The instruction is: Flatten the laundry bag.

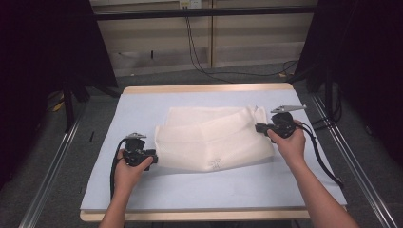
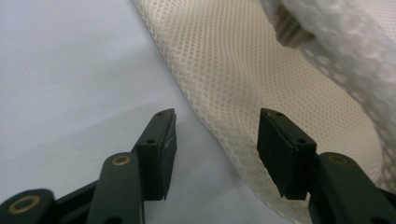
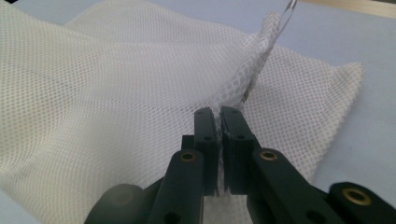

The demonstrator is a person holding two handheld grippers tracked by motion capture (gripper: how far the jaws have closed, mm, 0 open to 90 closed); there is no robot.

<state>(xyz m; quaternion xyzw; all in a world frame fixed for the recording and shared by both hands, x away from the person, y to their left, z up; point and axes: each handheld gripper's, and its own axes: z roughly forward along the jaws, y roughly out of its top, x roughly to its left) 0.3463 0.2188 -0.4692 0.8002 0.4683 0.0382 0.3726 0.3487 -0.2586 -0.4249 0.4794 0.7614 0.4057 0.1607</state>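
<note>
the white mesh bag [image 1: 214, 140] lies folded mid-worktop [image 1: 142, 190], its long axis running from the left edge side toward the right edge. the right gripper [image 3: 219, 114] is pressed together on a raised fold at the bag's right end, while the left gripper [image 2: 215, 140] stands spread astride the bag's left hem, one pad on the mesh and one on bare worktop, not yet pinching. the left end looks like the next grasp, directly ahead of that gripper.

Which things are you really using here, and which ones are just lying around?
In use:
- white mesh fabric bag
- right gripper, shut on a fold of the mesh
- left gripper, open at the bag's edge

Just lying about:
- pale blue table mat
- black cables on the floor
</note>
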